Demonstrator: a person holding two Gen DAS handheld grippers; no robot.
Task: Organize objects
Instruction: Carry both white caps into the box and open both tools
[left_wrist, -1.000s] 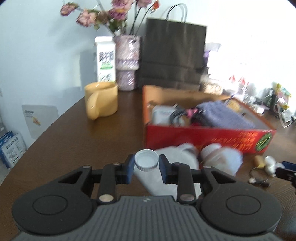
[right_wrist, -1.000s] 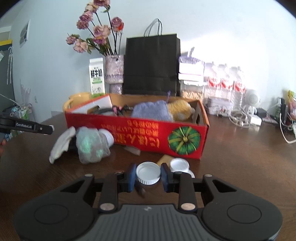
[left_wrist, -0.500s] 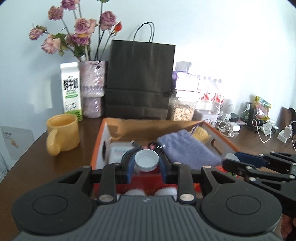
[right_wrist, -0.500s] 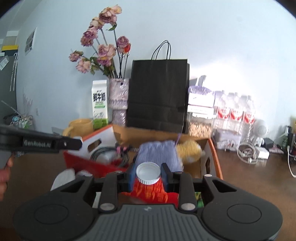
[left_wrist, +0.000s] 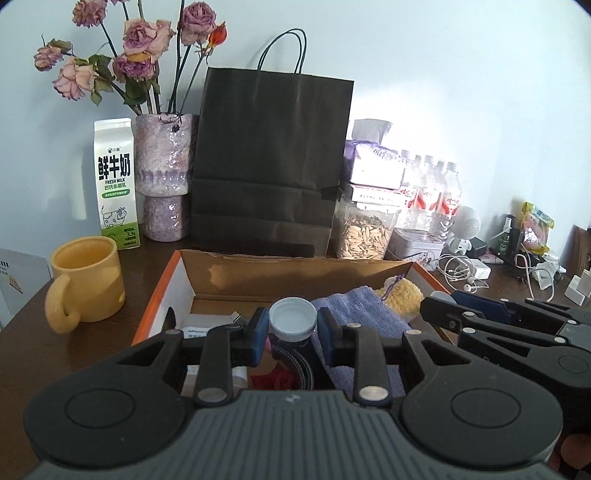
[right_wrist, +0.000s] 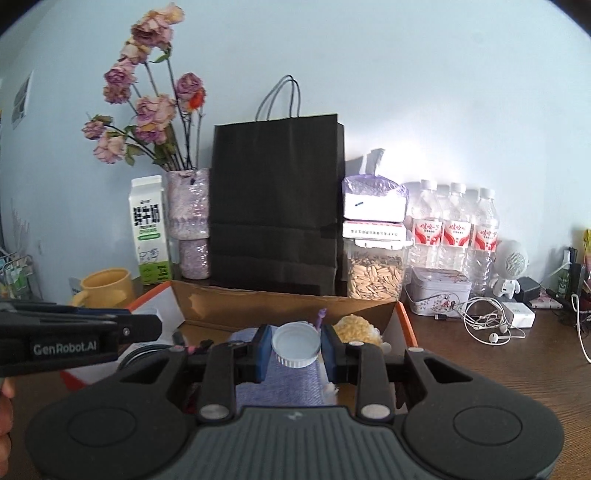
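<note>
My left gripper (left_wrist: 292, 334) is shut on a white bottle cap (left_wrist: 293, 324) and holds it above the open cardboard box (left_wrist: 280, 271). My right gripper (right_wrist: 295, 349) is shut on a second white cap (right_wrist: 295, 343) and holds it above the same box (right_wrist: 280, 301). The box has orange-red edges and holds a purple cloth (left_wrist: 358, 314), a yellow fluffy item (left_wrist: 400, 293), a dark cable and a white packet. The right gripper shows in the left wrist view (left_wrist: 517, 332) at the right. The left gripper shows at the left of the right wrist view (right_wrist: 74, 338).
Behind the box stand a black paper bag (left_wrist: 271, 162), a vase of dried roses (left_wrist: 162, 177), a milk carton (left_wrist: 116, 184) and a jar of seeds (left_wrist: 364, 232). A yellow mug (left_wrist: 86, 284) sits left of the box. Water bottles (right_wrist: 454, 229), a tin (right_wrist: 439, 290) and earphone cables (right_wrist: 484, 321) lie right.
Both grippers rose from the table with their caps and moved over the box. The red front wall and the wrapped items on the table dropped out of sight.
</note>
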